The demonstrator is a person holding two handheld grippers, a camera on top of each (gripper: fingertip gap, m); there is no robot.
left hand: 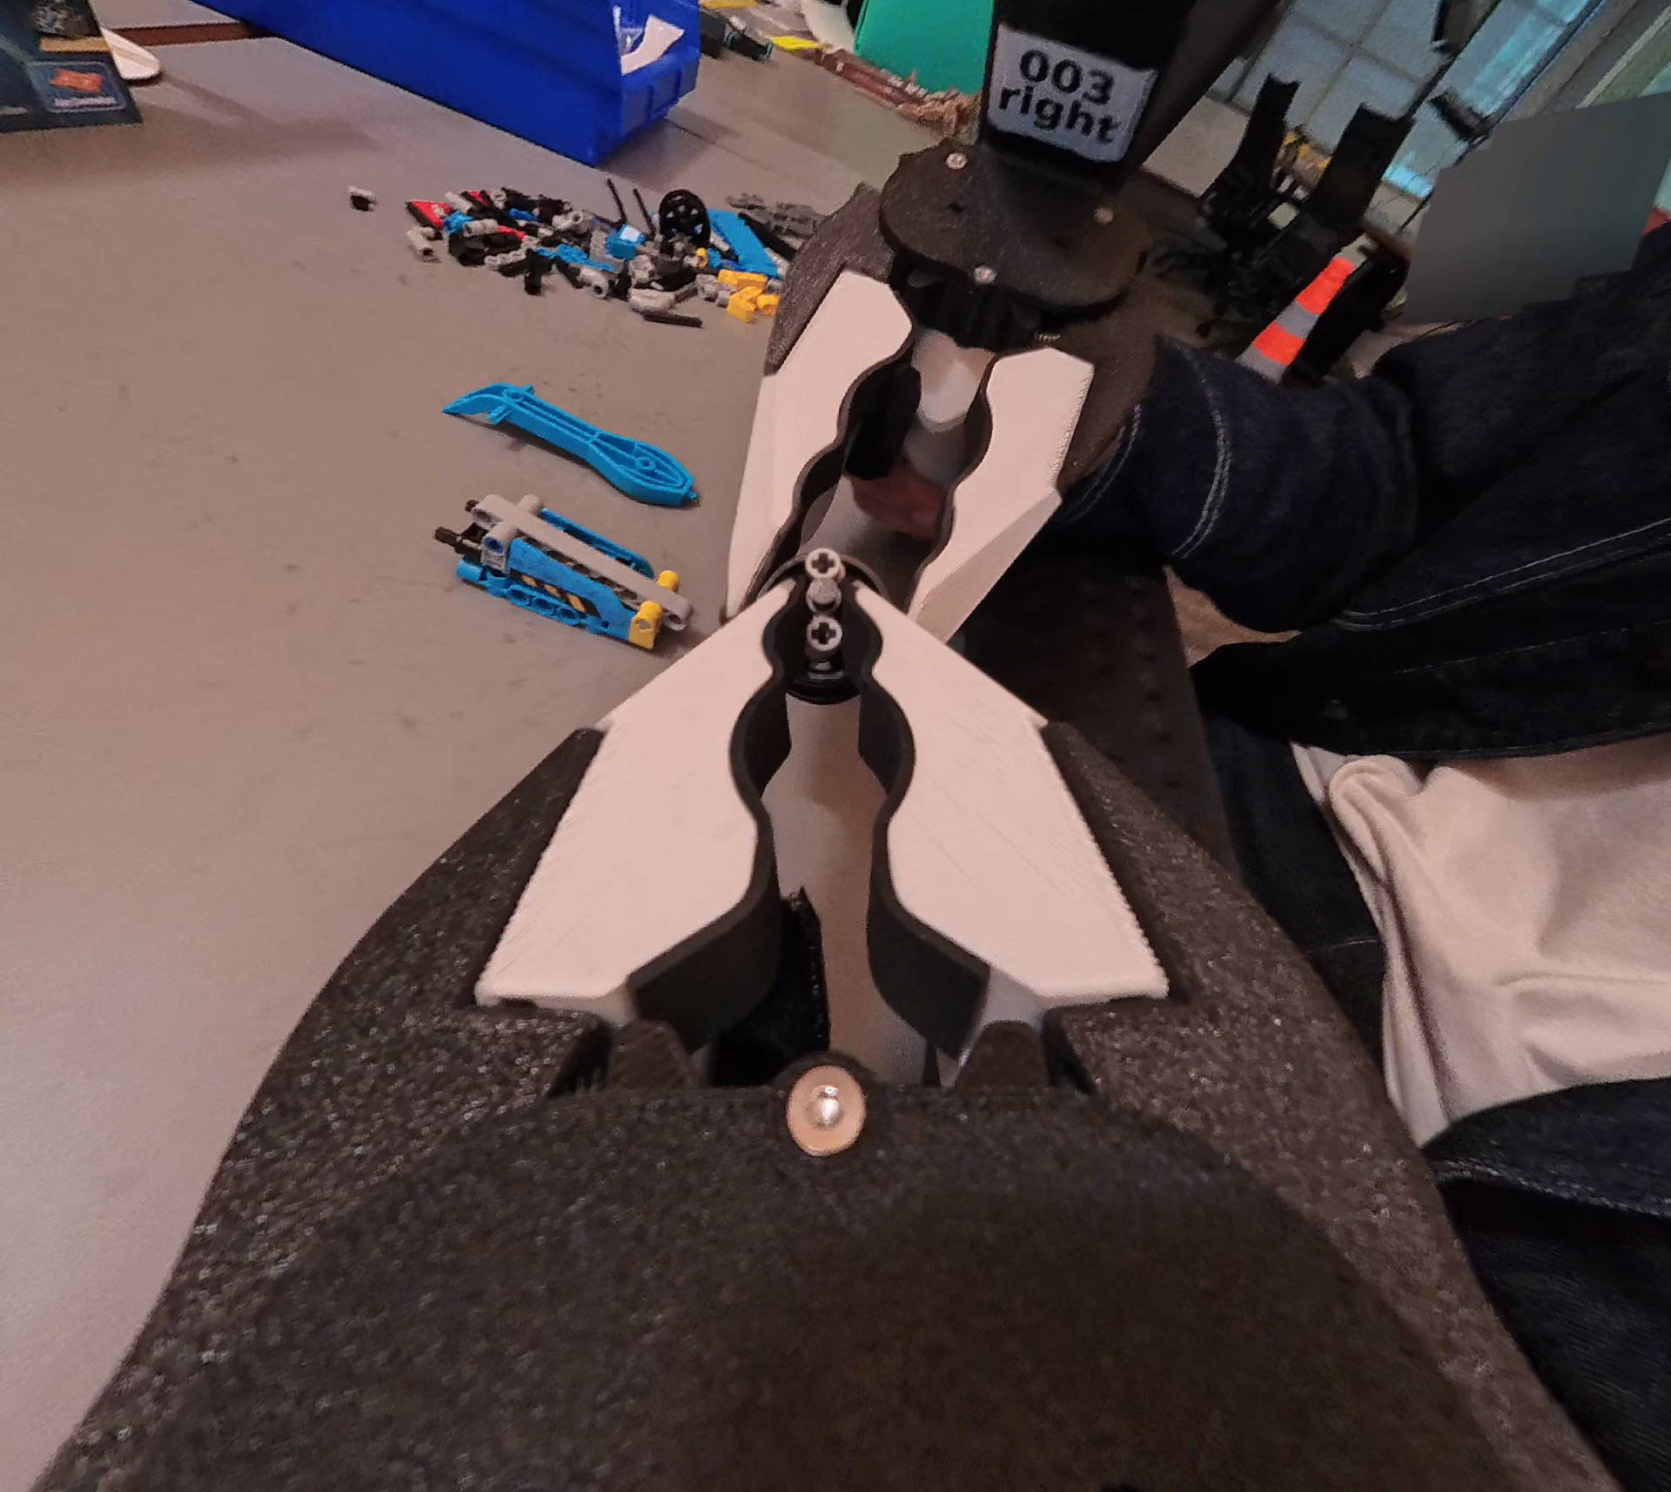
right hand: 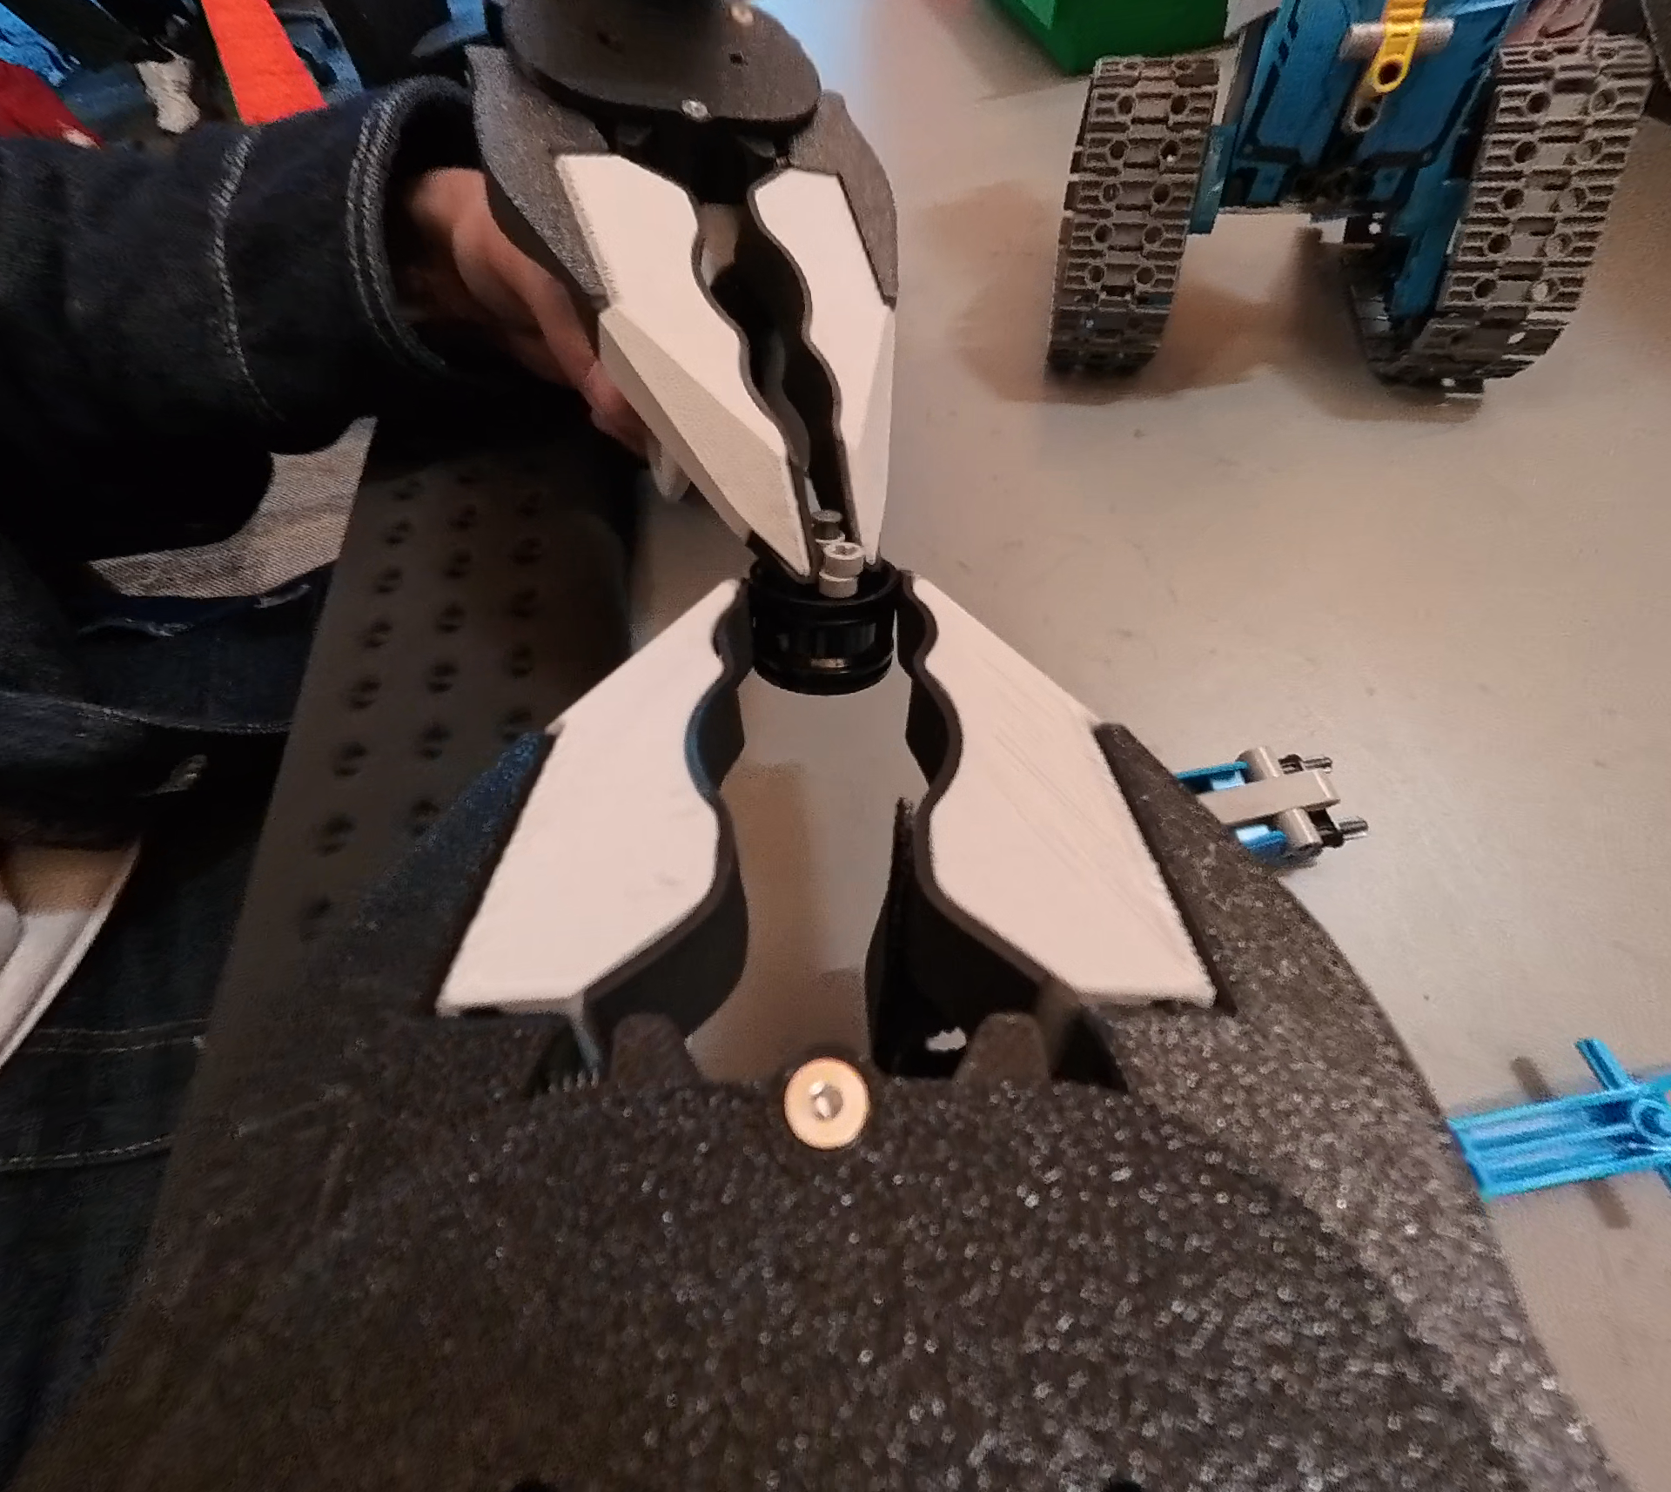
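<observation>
Left gripper point(left hand: 825, 616) pinches a grey connector point(left hand: 825, 598) at its fingertips, meeting the right gripper point(right hand: 823, 616), which clamps a black wheel point(right hand: 821, 639). Connector sits on the wheel's hub, tips nearly touching above the table point(left hand: 226, 725). I'd say keep the pin square to the hub and press gently. Loose parts point(left hand: 615, 255) lie well apart.

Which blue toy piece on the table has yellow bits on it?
The blue-and-grey assembly nearer the camera; the curved blue piece beyond it is plain blue.
</observation>
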